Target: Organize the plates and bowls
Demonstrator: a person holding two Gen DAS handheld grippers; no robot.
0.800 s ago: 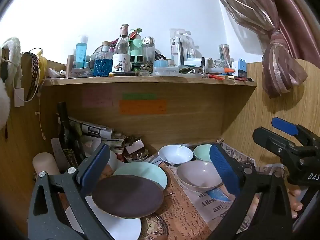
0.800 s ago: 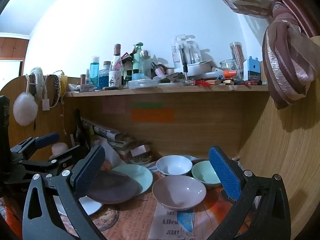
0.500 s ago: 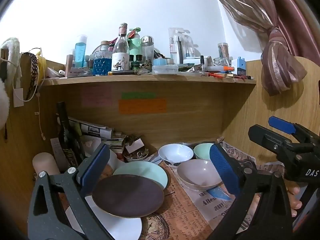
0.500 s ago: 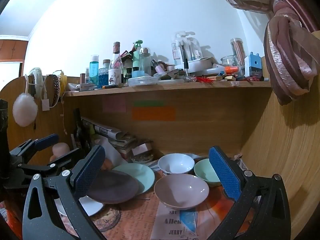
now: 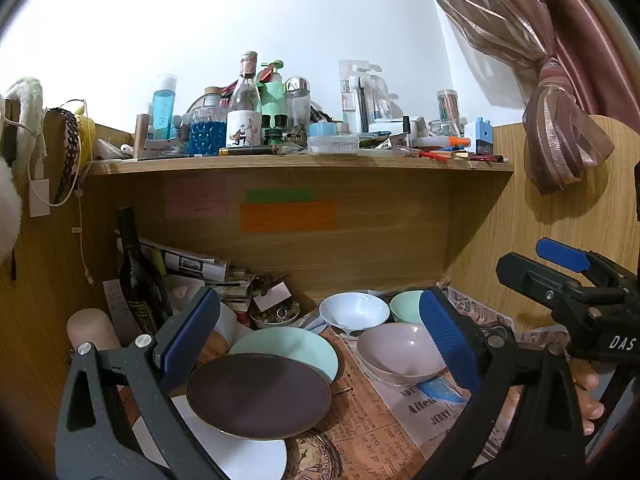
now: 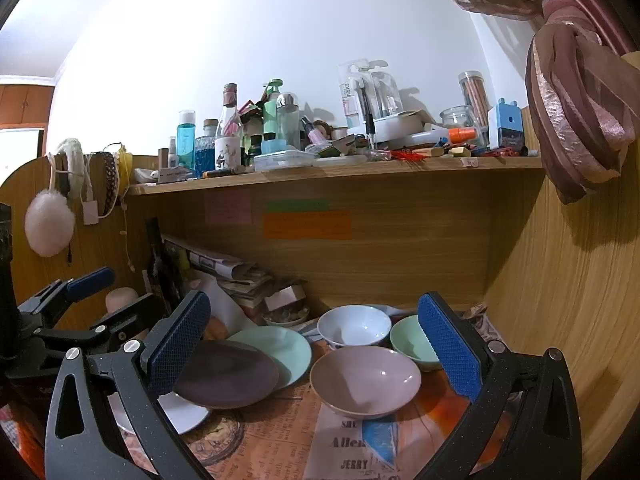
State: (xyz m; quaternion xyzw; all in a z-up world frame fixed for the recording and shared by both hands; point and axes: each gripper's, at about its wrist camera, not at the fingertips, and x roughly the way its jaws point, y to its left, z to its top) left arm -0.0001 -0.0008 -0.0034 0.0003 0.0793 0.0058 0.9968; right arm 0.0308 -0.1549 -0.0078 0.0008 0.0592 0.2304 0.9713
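Overlapping plates lie on the newspaper-covered desk: a dark brown plate (image 5: 258, 394) (image 6: 226, 374) on top, a mint plate (image 5: 292, 346) (image 6: 276, 348) behind it, a white plate (image 5: 240, 452) (image 6: 180, 412) beneath. To their right sit a white bowl (image 5: 352, 312) (image 6: 354, 326), a mint bowl (image 5: 404, 306) (image 6: 412, 338) and a lilac bowl (image 5: 396, 352) (image 6: 366, 380). My left gripper (image 5: 320, 340) hovers open before the plates. My right gripper (image 6: 314, 346) hovers open before the lilac bowl. Neither touches anything.
Wooden walls (image 6: 560, 300) close in the desk nook on the left, back and right. A dark wine bottle (image 5: 134, 272), stacked papers (image 5: 192, 266) and a small trinket dish (image 5: 276, 316) crowd the back left. A cluttered shelf (image 5: 300, 160) runs overhead. A tied curtain (image 5: 560, 140) hangs on the right.
Both views have shifted only slightly. The dishes have not moved and both grippers stay open.
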